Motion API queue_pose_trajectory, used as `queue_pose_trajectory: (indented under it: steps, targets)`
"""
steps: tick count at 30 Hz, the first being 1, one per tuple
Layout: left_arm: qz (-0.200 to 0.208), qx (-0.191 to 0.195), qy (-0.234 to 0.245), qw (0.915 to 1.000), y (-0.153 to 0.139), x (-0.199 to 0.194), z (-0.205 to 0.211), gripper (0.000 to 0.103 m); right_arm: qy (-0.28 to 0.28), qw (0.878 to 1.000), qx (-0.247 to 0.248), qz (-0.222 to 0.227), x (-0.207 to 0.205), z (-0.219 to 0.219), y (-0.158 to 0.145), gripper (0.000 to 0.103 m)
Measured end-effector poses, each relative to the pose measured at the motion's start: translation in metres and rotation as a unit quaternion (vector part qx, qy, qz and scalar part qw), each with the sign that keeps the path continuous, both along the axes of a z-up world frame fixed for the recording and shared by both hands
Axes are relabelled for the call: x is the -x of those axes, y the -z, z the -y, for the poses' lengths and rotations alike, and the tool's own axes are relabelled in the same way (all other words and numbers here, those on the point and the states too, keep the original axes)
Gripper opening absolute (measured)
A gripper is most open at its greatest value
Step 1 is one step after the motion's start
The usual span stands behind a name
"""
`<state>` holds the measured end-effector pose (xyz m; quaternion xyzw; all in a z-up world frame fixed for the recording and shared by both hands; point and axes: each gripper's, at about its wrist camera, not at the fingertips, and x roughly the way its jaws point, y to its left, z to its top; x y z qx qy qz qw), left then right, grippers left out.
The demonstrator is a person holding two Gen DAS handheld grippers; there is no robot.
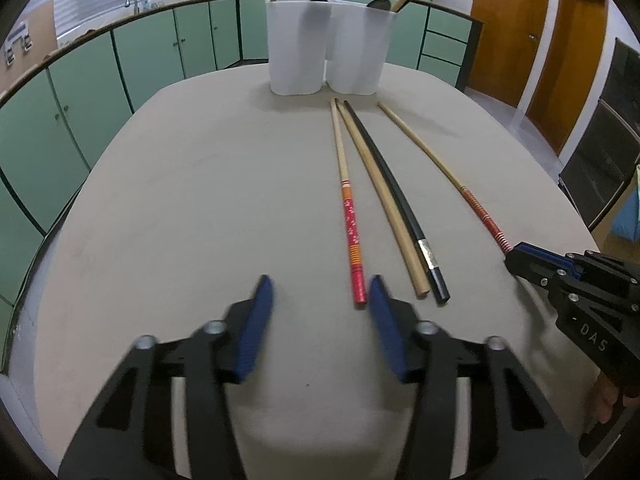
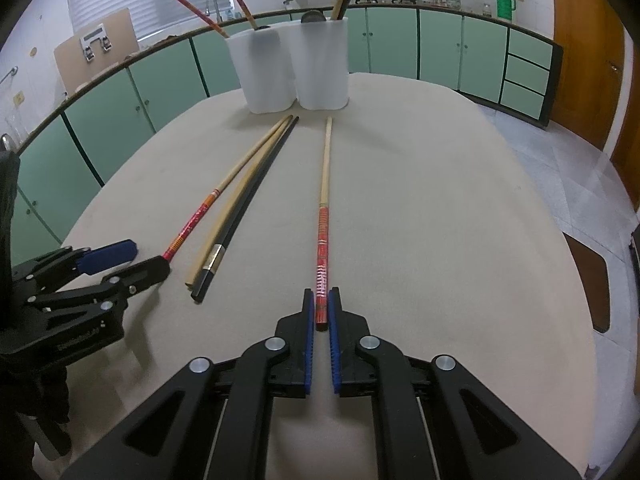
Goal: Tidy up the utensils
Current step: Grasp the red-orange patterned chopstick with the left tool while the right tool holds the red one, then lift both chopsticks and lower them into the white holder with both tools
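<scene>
Four chopsticks lie side by side on the beige table (image 1: 192,200): a red flower-patterned one (image 1: 352,224), a plain wooden one (image 1: 384,196), a black one (image 1: 400,200) and a red-striped one (image 2: 325,184). My right gripper (image 2: 321,294) is shut on the near end of the red-striped chopstick, which rests on the table. My left gripper (image 1: 320,284) is open with nothing between its pads; the flower-patterned chopstick's end lies just outside its right finger (image 1: 384,320). Two white holders (image 1: 296,48) (image 1: 360,52) stand at the far edge with chopsticks in them.
Green cabinets (image 1: 80,92) curve around behind the table, with a sink and pots on the counter. Wooden doors (image 1: 508,28) are at the right. In the right wrist view a chair seat (image 2: 588,272) sits beside the table's right edge.
</scene>
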<state>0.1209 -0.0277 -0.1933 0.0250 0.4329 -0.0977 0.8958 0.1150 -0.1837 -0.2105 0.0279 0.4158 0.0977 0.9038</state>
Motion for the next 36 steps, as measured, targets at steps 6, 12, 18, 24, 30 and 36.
queue_pose_trajectory:
  steps: [6,12,18,24,30,36]
  targets:
    - [-0.002,0.002,0.017,0.9998,0.0,0.003,0.013,0.006,-0.001,1.0,0.007,0.001,0.0,-0.003,0.0,0.006]
    - [-0.004,0.001,0.009,0.9999,-0.002,0.005,0.014,0.005,-0.001,1.0,0.002,0.0,0.0,-0.002,-0.001,0.006]
    - [0.006,0.005,0.005,1.0,-0.01,0.009,0.008,0.005,-0.004,1.0,-0.003,0.006,0.003,-0.001,-0.008,0.006]
    - [0.035,0.004,0.003,0.9994,-0.032,0.015,0.001,0.005,-0.005,1.0,-0.006,0.022,0.008,0.004,-0.023,0.006]
    - [0.073,0.009,-0.002,0.9973,-0.064,0.02,-0.004,0.005,-0.003,0.999,-0.013,0.042,0.009,0.012,-0.05,0.006]
    - [0.117,0.019,0.001,0.993,-0.101,0.021,-0.007,0.005,-0.005,0.997,-0.02,0.073,0.01,0.017,-0.082,0.006]
